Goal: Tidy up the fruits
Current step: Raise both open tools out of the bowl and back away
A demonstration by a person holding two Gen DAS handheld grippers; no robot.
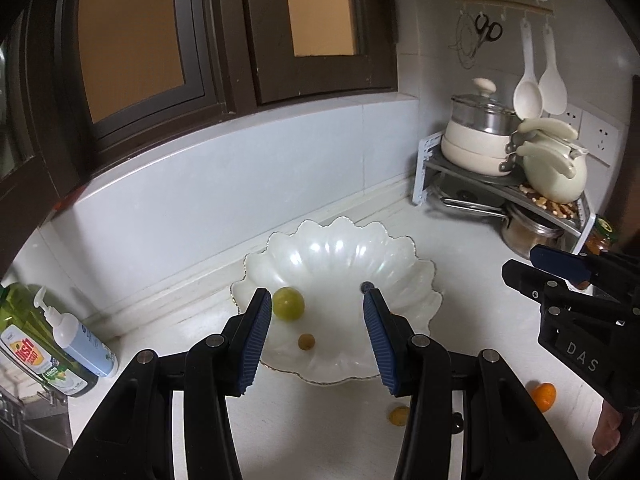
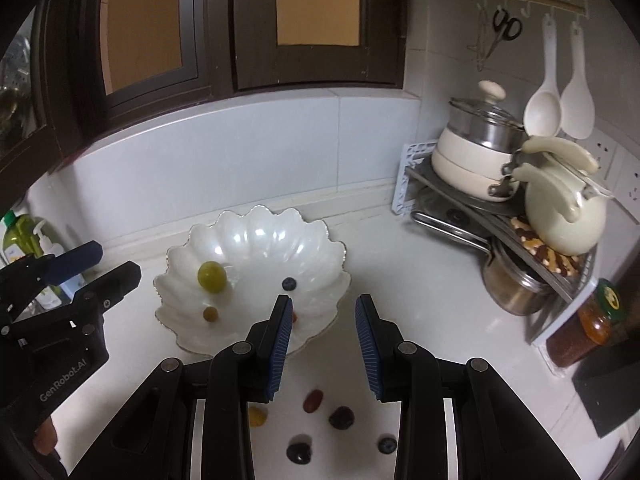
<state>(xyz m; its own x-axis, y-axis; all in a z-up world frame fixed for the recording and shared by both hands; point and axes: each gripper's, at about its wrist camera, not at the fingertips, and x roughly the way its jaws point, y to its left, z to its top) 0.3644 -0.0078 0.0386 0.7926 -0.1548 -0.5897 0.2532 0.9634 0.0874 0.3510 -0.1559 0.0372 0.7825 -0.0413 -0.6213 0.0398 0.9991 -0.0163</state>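
Observation:
A white scalloped bowl point(image 1: 340, 256) point(image 2: 256, 240) sits on the counter. In it lie a green grape point(image 1: 288, 303) point(image 2: 211, 277), a small brown fruit point(image 1: 306, 341) point(image 2: 210, 314) and a blueberry point(image 2: 289, 283). My left gripper point(image 1: 316, 340) is open and empty above the bowl's near side. My right gripper point(image 2: 322, 344) is open and empty over the bowl's right rim. Loose on the counter lie a yellow fruit point(image 1: 399, 415) point(image 2: 257, 416), an orange kumquat point(image 1: 543, 397), a red grape point(image 2: 313, 401), a dark grape point(image 2: 341, 417) and two blueberries point(image 2: 299, 452).
Dish soap bottles point(image 1: 48, 344) stand at the left by the sink. A corner rack point(image 2: 500, 200) with pots, a kettle and nuts stands at the right, with a honey jar point(image 2: 598, 318) beside it. Tiled wall and window lie behind.

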